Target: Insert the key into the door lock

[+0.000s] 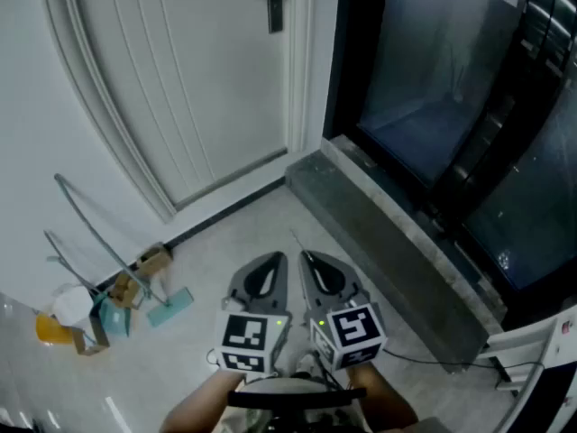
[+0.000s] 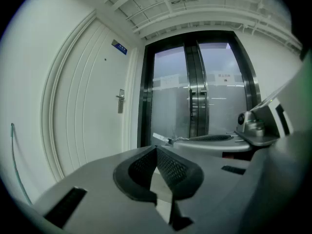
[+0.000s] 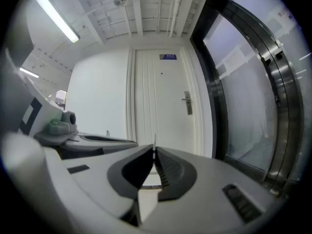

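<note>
Head view: a pale floor (image 1: 270, 215) runs up to a white door (image 1: 198, 79). The lock (image 1: 274, 0) sits high on the door's right edge, well apart from both grippers. A glass front (image 1: 433, 88) and a stone sill (image 1: 388, 233) bound the right side. Clutter (image 1: 117, 300) lies by the left wall. The left gripper (image 1: 270, 264) and right gripper (image 1: 311, 262) are held low, side by side, tips toward the door. The key (image 1: 296, 240) projects from the right tips.

Left gripper view: the fingers are pressed together with nothing between them.

Right gripper view: the fingers pinch the key by its rear part. A thin blade stands out past the tips, aimed toward the door.

Handling: the key is probably light, stiff and smooth, so it may pivot in the pads. Grip the rear part and leave the blade free. The floor ahead is open. The sill and door frame crowd the right side near the lock.
</note>
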### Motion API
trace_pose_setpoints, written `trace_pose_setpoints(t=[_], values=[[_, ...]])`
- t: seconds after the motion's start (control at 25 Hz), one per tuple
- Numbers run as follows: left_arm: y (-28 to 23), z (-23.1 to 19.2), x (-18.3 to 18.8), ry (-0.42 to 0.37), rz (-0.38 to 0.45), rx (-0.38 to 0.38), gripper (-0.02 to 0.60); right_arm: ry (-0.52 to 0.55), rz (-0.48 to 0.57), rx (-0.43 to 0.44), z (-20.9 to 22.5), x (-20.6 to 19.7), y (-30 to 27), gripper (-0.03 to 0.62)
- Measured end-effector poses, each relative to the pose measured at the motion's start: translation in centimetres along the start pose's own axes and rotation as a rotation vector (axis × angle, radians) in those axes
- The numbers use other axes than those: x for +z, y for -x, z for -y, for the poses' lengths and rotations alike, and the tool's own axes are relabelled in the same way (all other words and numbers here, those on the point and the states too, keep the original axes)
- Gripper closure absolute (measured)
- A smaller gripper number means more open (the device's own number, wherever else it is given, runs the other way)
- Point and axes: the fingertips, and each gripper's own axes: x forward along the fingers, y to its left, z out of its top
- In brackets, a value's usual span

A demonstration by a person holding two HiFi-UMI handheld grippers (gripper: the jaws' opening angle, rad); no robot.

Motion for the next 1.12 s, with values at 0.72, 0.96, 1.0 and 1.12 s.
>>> trace_pose_setpoints(t=[0.72,0.96,1.0,1.12], values=[[-0.3,0.2,-0.1,-0.011,-0.004,0.004,0.578,0.017,-0.007,0.009,0.0,-0.3,-0.3,0.568],[-1.6,0.9,-0.1,-0.021,-0.01,0.008,0.578,0.016,-0.008,0.014,1.4,-0.5,-0.5,0.568],[-2.0,1.2,-0.1,-0.023,-0.011,0.008,0.578,0.011,-0.004,0.014,1.8,-0.5,-0.5,0.568],[-3.1,2.0,0.0,-0.028,-0.02,0.011,0.578,0.022,-0.013,0.02,3.1,-0.6,-0.3,0.568]])
